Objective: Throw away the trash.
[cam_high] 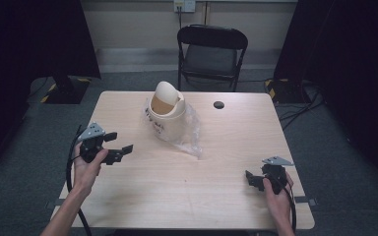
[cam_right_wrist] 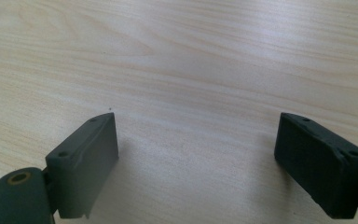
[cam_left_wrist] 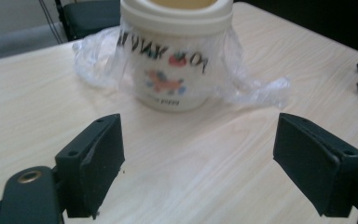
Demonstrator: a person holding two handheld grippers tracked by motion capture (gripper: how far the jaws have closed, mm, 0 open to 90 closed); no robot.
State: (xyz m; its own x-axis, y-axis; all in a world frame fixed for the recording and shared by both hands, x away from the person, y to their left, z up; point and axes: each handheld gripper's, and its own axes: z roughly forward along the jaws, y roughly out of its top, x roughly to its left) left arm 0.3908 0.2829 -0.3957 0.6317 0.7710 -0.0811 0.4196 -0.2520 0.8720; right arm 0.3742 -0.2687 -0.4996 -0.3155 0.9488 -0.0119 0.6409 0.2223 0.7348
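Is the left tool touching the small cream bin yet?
Apart. In the left gripper view, bare table lies between the open left tool and the bin; the high view agrees.

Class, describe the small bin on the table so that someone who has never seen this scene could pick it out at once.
Start at the light wooden table with a black folding chair behind it. Near its far edge, left of a small dark round hole, stands a cream bin with a domed swing lid. It sits on a crumpled clear plastic bag and has printed lettering and a colourful picture on its side.
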